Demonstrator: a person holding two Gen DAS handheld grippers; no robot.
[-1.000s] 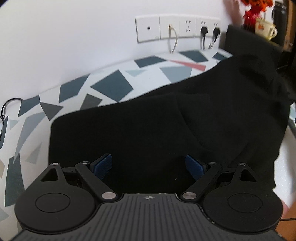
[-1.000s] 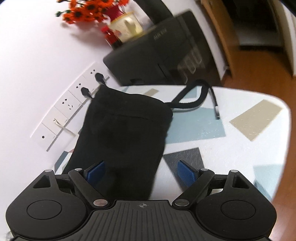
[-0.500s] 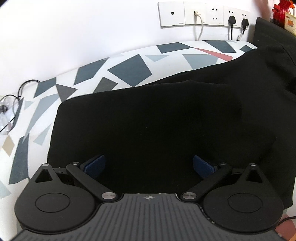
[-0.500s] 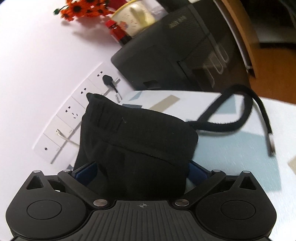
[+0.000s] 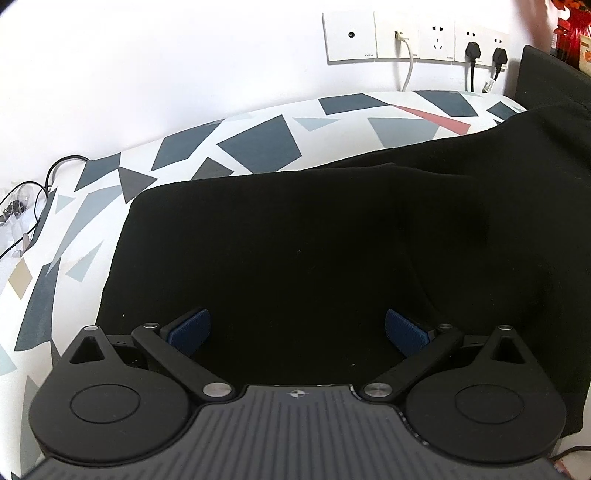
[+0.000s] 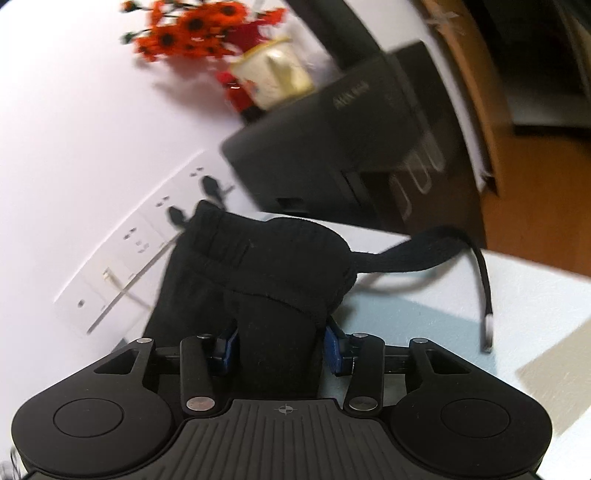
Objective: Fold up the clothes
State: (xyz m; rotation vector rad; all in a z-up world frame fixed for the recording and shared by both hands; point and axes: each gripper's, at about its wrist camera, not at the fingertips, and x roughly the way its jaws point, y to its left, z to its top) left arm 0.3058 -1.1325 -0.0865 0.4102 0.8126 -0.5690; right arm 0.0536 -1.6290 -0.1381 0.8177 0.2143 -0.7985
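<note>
A black garment (image 5: 303,251), trousers with a drawstring, lies across a table with a white cloth of grey and blue shapes (image 5: 255,144). My left gripper (image 5: 297,330) is open and hovers low over the garment's left end, its blue pads (image 5: 190,328) wide apart. My right gripper (image 6: 280,345) is shut on the garment's waistband end (image 6: 273,258) and holds it lifted off the table. The black drawstring (image 6: 436,254) hangs from the waistband to the right, its tip dangling.
Wall sockets with plugs (image 5: 417,40) sit above the table's far edge. A black appliance (image 6: 343,140) stands at the table's right end with a cream mug (image 6: 273,79) and orange flowers (image 6: 192,33) on it. Cables (image 5: 26,206) lie at the far left.
My right gripper moved onto the waistband, closed on it and lifted it, so the drawstring now hangs. My left gripper shifted a little left over the garment and stayed open.
</note>
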